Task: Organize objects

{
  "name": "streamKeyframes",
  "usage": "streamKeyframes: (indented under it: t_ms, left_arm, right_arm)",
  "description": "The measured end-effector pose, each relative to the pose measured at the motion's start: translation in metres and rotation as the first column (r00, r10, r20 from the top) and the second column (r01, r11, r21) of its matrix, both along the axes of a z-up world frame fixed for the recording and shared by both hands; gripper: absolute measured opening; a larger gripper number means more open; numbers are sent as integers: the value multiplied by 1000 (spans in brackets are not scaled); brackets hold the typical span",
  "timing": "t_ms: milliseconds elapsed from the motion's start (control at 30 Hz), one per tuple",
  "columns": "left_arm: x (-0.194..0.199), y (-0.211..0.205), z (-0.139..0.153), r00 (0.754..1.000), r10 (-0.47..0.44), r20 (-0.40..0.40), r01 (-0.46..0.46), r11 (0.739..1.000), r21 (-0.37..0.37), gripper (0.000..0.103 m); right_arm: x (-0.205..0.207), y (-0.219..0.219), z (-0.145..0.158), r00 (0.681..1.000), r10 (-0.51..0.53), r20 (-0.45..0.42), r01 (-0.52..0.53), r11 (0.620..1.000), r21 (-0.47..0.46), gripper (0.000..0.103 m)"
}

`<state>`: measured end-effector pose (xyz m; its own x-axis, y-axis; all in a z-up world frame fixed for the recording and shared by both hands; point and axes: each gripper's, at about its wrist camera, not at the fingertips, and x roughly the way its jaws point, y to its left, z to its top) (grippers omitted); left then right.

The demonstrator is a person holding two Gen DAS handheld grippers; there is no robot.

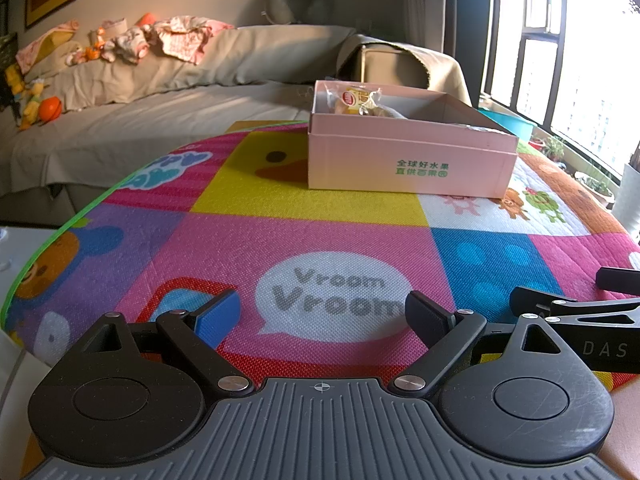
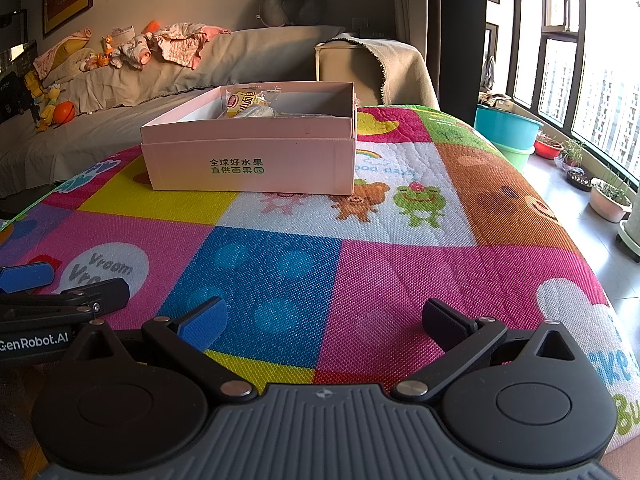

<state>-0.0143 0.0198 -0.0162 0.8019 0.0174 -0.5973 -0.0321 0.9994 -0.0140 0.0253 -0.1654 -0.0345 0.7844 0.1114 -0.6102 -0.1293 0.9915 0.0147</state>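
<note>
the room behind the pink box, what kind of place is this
Most likely a family living room at home. A cloth-covered sofa strewn with baby clothes and soft toys, a cartoon play mat under the pink box, and potted plants by big apartment windows.

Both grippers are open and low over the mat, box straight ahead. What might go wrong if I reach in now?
1. The left gripper and right gripper sit side by side, close together; both heading for the pink box may collide.
2. The snack packets lie behind the tall near wall, so fingers could catch the rim.
3. The box rests loose on the play mat; a push might slide it.
</note>
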Motion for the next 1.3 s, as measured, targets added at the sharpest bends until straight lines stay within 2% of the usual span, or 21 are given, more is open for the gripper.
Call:
streamKeyframes:
  t_ms: [1300]
  left_arm:
    - [2, -1, 0, 1000, 0, -2, 0, 1000, 11, 95]
  right_arm:
    - [0, 0, 0, 1000, 0, 0, 0, 1000, 0, 103]
